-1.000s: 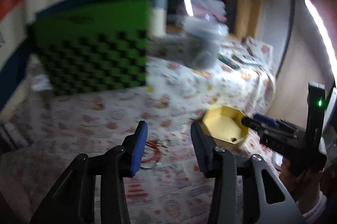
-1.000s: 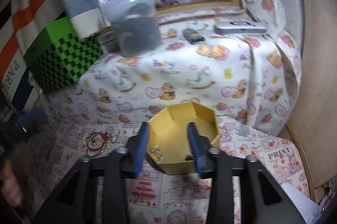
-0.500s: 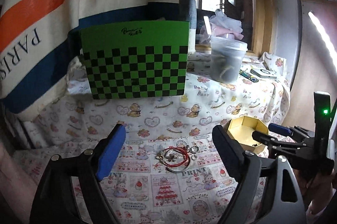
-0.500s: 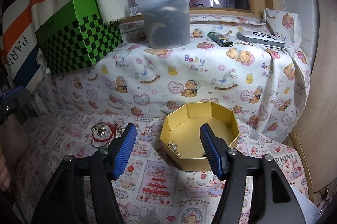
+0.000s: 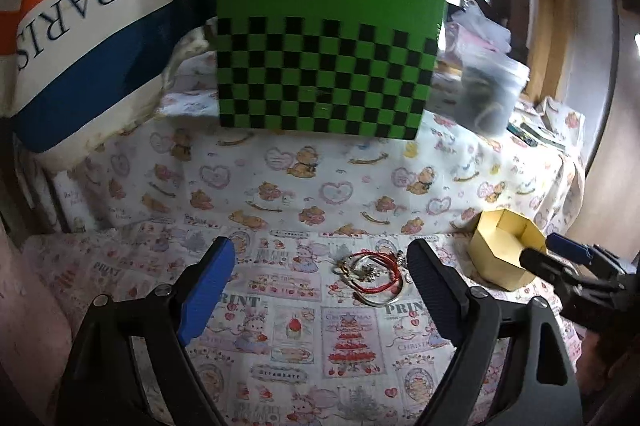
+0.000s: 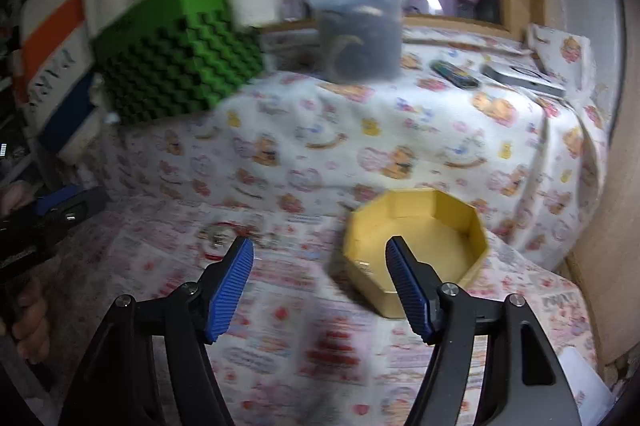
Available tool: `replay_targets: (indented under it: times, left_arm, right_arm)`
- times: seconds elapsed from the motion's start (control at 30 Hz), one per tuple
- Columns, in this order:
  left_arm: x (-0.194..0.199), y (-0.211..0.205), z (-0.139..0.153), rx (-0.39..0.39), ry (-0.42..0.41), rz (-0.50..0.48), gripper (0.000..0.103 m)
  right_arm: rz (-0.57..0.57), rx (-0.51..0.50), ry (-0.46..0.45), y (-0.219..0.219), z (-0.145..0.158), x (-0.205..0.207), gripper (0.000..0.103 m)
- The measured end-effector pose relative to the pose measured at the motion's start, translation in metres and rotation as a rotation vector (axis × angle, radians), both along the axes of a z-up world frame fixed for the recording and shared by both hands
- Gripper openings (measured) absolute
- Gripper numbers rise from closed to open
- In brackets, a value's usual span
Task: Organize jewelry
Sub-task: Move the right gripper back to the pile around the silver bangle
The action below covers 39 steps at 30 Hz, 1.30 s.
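Since half a second earlier, both my pairs of jaws had dropped lower and closer over the printed cloth, and the right view had blurred with the motion. My left gripper [image 5: 320,270] had its jaws spread wide with nothing between them; just beyond them, low and right of centre in the frame, lay the jewelry pile [image 5: 370,276], a red cord bracelet tangled with silver rings and small charms, flat on the tabletop [image 5: 288,322]. My right gripper [image 6: 320,274] also stood wide open and empty, its right finger overlapping the near wall of the yellow octagonal box [image 6: 416,222], which sat at centre right of that frame. The same box [image 5: 506,250] showed at the right edge of the left view, well to the right of the pile. In the right view the pile [image 6: 224,236] was a blur at centre left. Farther back, on the raised cloth-covered ledge, stood the green checkered box [image 5: 326,66] at top centre and a lidded plastic tub [image 6: 358,26] to its right.
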<state>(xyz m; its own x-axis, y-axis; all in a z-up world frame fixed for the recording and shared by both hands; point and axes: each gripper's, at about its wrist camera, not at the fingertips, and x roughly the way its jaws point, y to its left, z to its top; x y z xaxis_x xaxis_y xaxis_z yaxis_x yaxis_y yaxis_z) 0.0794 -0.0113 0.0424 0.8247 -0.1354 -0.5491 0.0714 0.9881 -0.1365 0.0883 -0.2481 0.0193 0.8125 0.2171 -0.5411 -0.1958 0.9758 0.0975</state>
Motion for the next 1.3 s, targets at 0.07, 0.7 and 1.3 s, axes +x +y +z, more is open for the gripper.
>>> replay_targets:
  times: [0.07, 0.7, 1.3]
  left_arm:
    - [0.002, 0.004, -0.001, 0.027, -0.005, 0.021, 0.091]
    - [0.032, 0.046, -0.034, 0.082, 0.093, 0.248, 0.091]
    - [0.031, 0.047, -0.032, 0.080, 0.101, 0.243, 0.091]
  right_arm:
    - [0.016, -0.015, 0.010, 0.011, 0.000, 0.001, 0.081]
    - [0.183, -0.114, 0.401, 0.109, -0.074, 0.086, 0.060]
    - [0.218, -0.233, 0.356, 0.128, -0.080, 0.113, 0.063]
